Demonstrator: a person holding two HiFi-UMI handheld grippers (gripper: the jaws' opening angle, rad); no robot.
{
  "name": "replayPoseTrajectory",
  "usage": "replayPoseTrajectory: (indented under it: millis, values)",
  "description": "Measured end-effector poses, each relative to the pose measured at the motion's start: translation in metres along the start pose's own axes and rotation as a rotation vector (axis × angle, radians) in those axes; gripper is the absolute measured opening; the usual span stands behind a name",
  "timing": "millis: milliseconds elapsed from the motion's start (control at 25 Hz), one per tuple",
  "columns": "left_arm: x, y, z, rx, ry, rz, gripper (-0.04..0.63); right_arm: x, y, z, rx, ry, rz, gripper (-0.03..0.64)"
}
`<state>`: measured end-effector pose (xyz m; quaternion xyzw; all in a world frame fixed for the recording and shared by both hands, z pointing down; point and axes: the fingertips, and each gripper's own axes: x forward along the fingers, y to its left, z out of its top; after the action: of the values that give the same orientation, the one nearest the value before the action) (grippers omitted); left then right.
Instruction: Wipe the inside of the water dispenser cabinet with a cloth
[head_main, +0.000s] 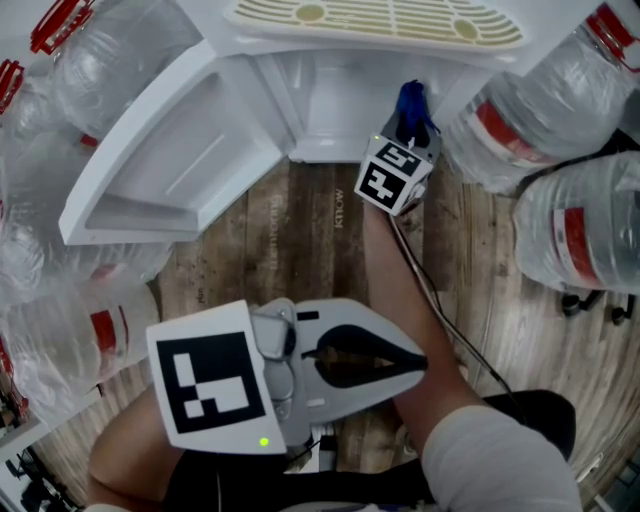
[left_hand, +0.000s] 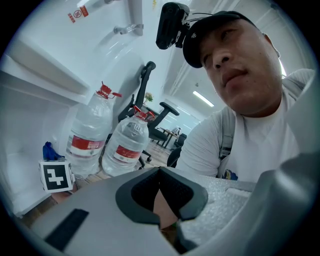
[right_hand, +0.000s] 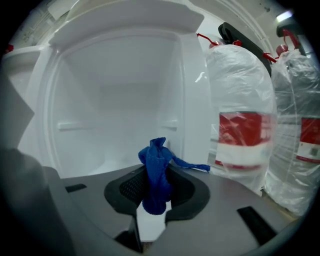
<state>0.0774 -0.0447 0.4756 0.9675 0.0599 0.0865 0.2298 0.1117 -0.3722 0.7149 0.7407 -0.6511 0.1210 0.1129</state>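
Observation:
The white water dispenser cabinet (head_main: 330, 100) stands open at the top of the head view, its door (head_main: 180, 160) swung out to the left. My right gripper (head_main: 408, 128) is at the cabinet's mouth, shut on a bunched blue cloth (head_main: 412, 100). In the right gripper view the cloth (right_hand: 156, 162) sticks up between the pads of the right gripper (right_hand: 159, 187), with the bare white cabinet interior (right_hand: 115, 100) just ahead. My left gripper (head_main: 420, 362) hangs low near the person's body, pointing right, shut and holding nothing. The left gripper (left_hand: 160, 172) faces away from the cabinet.
Large water bottles crowd both sides: two at the right (head_main: 540, 90) (head_main: 580, 230), others at the left (head_main: 100, 60) (head_main: 70, 340). One bottle (right_hand: 242, 130) stands close beside the cabinet's right wall. A slotted drip tray (head_main: 380, 20) tops the dispenser. A cable (head_main: 440, 310) trails over the wooden floor.

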Motion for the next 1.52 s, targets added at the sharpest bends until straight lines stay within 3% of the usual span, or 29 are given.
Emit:
replayPoseTrajectory:
  millis: [240, 520, 960, 1520]
  values:
    - [0.001, 0.000, 0.002, -0.006, -0.008, -0.006, -0.002, -0.021, -0.011, -0.011, -0.039, -0.009, 0.030, 0.092]
    - [0.009, -0.003, 0.003, 0.009, 0.000, -0.022, -0.002, -0.005, 0.025, 0.004, -0.069, -0.037, 0.103, 0.092]
    - [-0.012, -0.002, -0.009, -0.005, 0.025, 0.022, -0.002, 0.067, 0.029, 0.015, -0.063, 0.012, 0.035, 0.092]
    - [-0.008, 0.000, -0.011, 0.008, 0.026, -0.001, -0.002, 0.054, 0.019, -0.022, -0.097, 0.071, 0.028, 0.091]
